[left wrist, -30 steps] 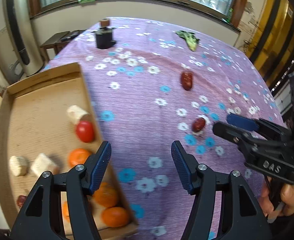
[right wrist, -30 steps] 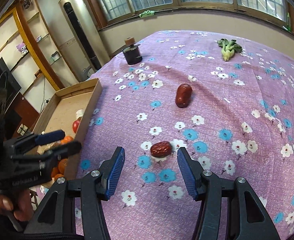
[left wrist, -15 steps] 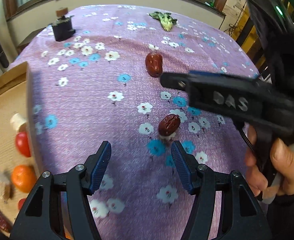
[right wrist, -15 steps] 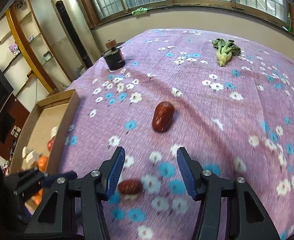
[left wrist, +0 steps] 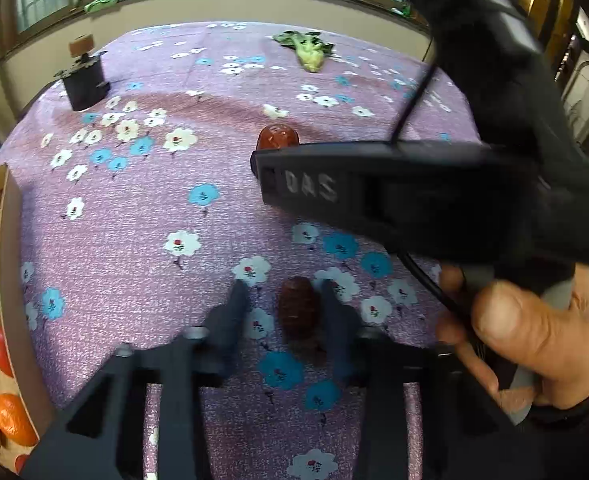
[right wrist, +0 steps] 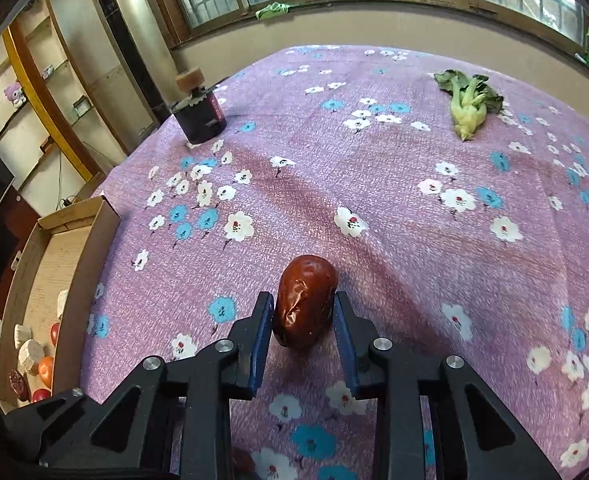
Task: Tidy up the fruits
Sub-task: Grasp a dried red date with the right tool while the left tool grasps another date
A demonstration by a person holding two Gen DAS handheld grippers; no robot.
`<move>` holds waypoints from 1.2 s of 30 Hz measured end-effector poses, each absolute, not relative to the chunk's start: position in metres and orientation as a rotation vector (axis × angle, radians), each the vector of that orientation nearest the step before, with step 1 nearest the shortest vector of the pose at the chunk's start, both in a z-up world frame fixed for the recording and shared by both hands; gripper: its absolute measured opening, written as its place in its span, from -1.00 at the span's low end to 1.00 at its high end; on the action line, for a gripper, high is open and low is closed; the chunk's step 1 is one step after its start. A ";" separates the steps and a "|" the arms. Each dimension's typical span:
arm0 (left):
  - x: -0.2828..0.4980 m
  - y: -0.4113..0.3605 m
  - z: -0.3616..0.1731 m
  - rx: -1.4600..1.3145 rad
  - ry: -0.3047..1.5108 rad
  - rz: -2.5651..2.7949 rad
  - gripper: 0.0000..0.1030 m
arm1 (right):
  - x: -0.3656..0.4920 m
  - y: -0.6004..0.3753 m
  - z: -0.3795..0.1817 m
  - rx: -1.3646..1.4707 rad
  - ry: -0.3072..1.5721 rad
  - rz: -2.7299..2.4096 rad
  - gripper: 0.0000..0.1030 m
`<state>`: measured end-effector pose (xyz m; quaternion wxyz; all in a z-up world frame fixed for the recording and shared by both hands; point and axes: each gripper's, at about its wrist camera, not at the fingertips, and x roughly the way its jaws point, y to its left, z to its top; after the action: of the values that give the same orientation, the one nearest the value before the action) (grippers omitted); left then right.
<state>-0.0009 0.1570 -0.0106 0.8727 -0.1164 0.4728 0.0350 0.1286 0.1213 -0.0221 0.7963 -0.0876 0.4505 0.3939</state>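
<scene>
Two red dates are lying on the purple cloth, right of the cardboard box. The right gripper is squeezing the far date. The left gripper is sitting apart around the near date. Next, each probably needs lifting into the box.

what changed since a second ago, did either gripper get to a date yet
Both moved in. The right gripper went forward from the near date to the far date, its jaws now closed against it. The left gripper swung right from the cardboard box to straddle the near date, jaws narrowed but not clearly gripping. Both dates, the greens and the jar stayed put.
</scene>
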 end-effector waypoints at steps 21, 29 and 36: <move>-0.071 0.174 0.030 -0.183 0.890 0.225 -0.64 | 0.046 0.062 0.032 -0.097 0.870 0.908 -0.41; -0.089 0.189 0.044 -0.188 0.854 0.280 -0.64 | 0.025 0.065 0.031 -0.104 0.880 0.927 -0.41; -0.105 0.201 0.049 -0.198 0.838 0.326 -0.64 | 0.012 0.070 0.036 -0.114 0.873 0.949 -0.41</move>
<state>-0.1047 0.2005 0.0489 0.8959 -0.0955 0.4045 0.1572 0.0122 0.0704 0.0356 0.7978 -0.0531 0.4065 0.4421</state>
